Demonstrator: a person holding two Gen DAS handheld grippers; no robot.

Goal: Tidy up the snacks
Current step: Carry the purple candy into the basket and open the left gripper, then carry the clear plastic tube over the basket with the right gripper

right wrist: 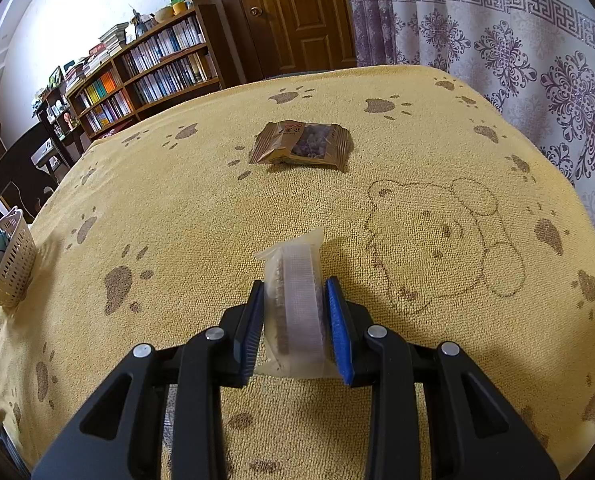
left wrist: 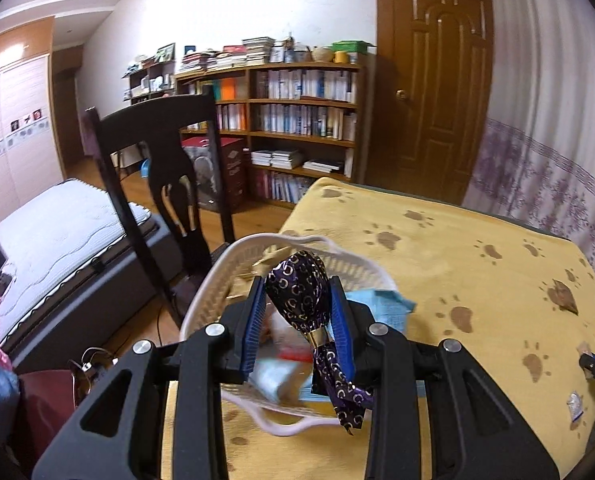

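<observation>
Over basket [left wrist: 361, 268]: left fingers [left wrist: 297, 312] clamp purple candy [left wrist: 297, 292] | right fingers [right wrist: 295, 312] clamp clear packet [right wrist: 297, 296] | brown packet [right wrist: 301, 146] ahead

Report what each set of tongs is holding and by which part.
Left tongs: the purple foil-wrapped candy, clamped across its round body, over the white basket. Right tongs: a clear-wrapped round snack, held edge-on by its flat faces.
</observation>
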